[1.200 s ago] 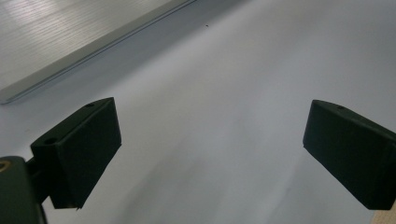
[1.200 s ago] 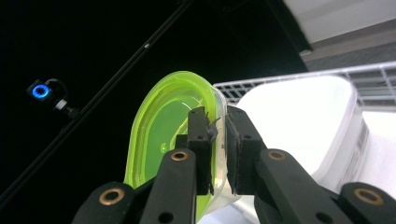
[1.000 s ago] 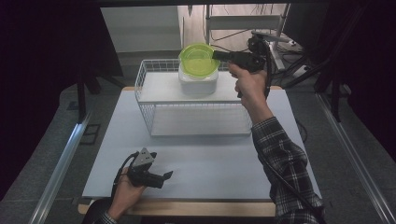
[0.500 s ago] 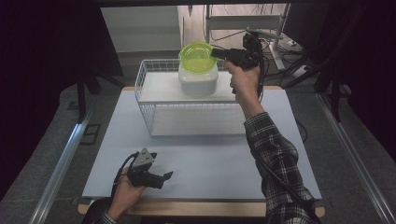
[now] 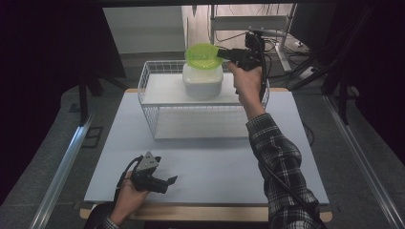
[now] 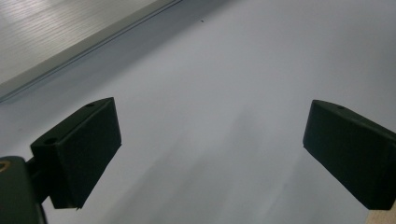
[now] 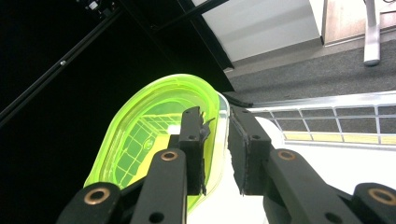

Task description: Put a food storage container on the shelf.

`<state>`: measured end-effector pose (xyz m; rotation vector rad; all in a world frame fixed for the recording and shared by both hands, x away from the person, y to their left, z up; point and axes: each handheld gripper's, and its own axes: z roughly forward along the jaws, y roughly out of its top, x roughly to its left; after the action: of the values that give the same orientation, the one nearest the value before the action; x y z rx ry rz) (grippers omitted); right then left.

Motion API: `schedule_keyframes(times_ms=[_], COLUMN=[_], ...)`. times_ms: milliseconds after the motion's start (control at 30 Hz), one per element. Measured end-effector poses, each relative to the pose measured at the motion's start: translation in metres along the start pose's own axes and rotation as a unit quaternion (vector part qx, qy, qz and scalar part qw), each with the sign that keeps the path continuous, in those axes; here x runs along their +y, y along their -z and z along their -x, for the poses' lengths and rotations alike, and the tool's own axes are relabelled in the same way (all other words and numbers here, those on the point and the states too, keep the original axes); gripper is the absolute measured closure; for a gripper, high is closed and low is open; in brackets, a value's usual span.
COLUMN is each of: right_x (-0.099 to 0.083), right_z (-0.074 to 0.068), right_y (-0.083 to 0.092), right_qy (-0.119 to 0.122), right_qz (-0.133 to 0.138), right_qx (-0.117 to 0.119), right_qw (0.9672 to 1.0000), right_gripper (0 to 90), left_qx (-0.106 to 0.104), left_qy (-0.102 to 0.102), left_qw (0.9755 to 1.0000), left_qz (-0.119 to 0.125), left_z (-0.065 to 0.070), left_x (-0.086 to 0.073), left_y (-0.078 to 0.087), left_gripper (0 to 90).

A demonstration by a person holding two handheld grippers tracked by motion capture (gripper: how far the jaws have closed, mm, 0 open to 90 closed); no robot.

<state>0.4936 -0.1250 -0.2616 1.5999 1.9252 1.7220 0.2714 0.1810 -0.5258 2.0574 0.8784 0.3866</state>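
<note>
Green lid (image 5: 202, 55) between right gripper's (image 7: 215, 154) just-loosening jaws, pads barely off its rim, atop white container (image 5: 202, 81) in wire basket (image 5: 152, 93); seat flat, then withdraw straight. Left gripper (image 6: 210, 154) wide apart, nothing between

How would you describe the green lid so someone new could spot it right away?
Find the white wire basket at the far side of the table. A white tub stands in it, and the lid sits tilted on top of that tub. It is the one bright, see-through green thing there.
</note>
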Motion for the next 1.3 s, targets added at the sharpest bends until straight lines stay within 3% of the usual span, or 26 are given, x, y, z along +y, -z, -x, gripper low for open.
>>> schedule_keyframes(times_ms=[300, 400, 500, 567, 700, 900, 1033, 1300], right_x=[0.0, 0.0, 0.001, 0.001, 0.001, -0.003, -0.008, -0.02], right_z=[0.0, 0.0, 0.0, 0.0, 0.0, 0.001, 0.001, 0.004], right_y=[-0.001, -0.001, 0.0, 0.0, 0.002, 0.003, 0.005, 0.01], right_qy=[0.002, 0.006, 0.017, 0.02, 0.04, 0.063, 0.087, 0.106], right_qz=[0.003, 0.002, 0.0, 0.001, -0.001, -0.006, -0.015, -0.019], right_qx=[-0.002, 0.0, 0.004, 0.005, 0.015, 0.033, 0.042, 0.052], right_qw=[1.0, 1.0, 0.9998, 0.9998, 0.9991, 0.9975, 0.9952, 0.9928], right_gripper=[71.8, 66.3, 53.3, 49.8, 30.1, 16.6, 11.3, 8.6], left_qx=[0.0, -0.001, -0.001, -0.001, -0.001, -0.002, -0.003, -0.002], left_qy=[-0.001, 0.0, 0.001, 0.001, 0.001, 0.0, 0.001, 0.0], left_qw=[1.0, 1.0, 1.0, 1.0, 1.0, 1.0, 1.0, 1.0], left_qz=[0.0, 0.0, 0.001, 0.001, 0.0, -0.002, -0.003, -0.005], left_z=[0.0, 0.0, 0.0, 0.0, 0.0, 0.0, 0.0, 0.0], left_x=[0.0, 0.0, 0.0, 0.0, 0.0, 0.0, 0.0, 0.0], left_y=[0.0, 0.0, 0.0, 0.0, 0.0, -0.001, -0.001, -0.002], left_gripper=[4.0, 4.0, 4.0, 4.0, 4.0, 3.9, 3.9, 3.9])
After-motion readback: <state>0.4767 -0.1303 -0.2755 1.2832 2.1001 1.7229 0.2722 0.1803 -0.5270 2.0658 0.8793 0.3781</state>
